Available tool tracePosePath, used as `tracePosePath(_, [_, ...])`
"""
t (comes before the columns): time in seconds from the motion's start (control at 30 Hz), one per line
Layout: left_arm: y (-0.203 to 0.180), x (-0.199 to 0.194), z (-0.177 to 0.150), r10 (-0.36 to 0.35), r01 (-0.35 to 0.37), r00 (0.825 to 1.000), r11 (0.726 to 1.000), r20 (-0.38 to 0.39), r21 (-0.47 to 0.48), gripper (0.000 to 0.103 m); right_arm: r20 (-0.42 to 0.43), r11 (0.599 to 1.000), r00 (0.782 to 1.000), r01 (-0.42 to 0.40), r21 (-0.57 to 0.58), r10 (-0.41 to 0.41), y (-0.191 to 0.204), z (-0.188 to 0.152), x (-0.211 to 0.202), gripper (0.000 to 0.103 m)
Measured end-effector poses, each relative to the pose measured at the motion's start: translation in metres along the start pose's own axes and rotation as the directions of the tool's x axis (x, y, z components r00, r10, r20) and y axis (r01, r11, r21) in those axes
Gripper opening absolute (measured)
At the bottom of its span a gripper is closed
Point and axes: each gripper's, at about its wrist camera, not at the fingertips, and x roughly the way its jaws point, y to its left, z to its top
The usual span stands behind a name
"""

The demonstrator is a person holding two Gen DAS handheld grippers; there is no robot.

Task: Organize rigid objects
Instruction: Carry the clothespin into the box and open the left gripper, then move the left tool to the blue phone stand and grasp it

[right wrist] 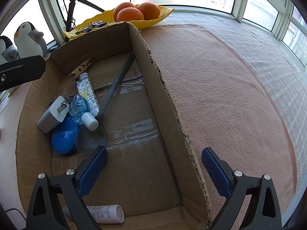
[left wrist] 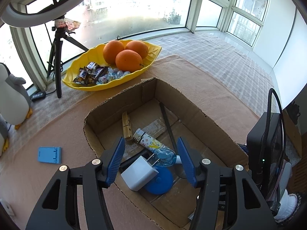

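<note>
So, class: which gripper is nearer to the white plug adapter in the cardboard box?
Left. The left gripper hangs directly over the white plug adapter, jaws open around it. The right gripper straddles the box's wall, well off to the adapter's side.

My left wrist camera looks steeply down past its own fingers [left wrist: 119, 163] into the box [left wrist: 107, 103], close above the near-left corner, with the fruit tray [left wrist: 80, 80] and windows beyond. My right wrist camera sits low over the box's [right wrist: 153, 61] right wall, also tilted down, looking along it toward the same windows; mat [right wrist: 230, 95] fills its right half. Both views share the box floor: the white plug [left wrist: 138, 174] [right wrist: 51, 115], blue disc [left wrist: 161, 182] [right wrist: 63, 136], spoon [left wrist: 168, 122] [right wrist: 115, 84], plus the oranges [left wrist: 128, 60] [right wrist: 130, 14].
</note>
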Motion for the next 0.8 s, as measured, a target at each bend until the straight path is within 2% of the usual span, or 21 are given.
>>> tracePosePath(0.47, [0.009, -0.002, -0.002, -0.014, 0.014, 1.0, 1.0, 0.002, -0.003, 0.058, 0.0, 1.0, 1.0, 0.0, 0.0, 0.0, 0.0, 0.0, 0.0, 0.098])
tracePosePath(0.8, [0.057, -0.019, -0.008, -0.01, 0.011, 1.0, 1.0, 0.023, -0.006, 0.058, -0.004, 1.0, 1.0, 0.003, 0.003, -0.003, 0.0, 0.002, 0.002, 0.099])
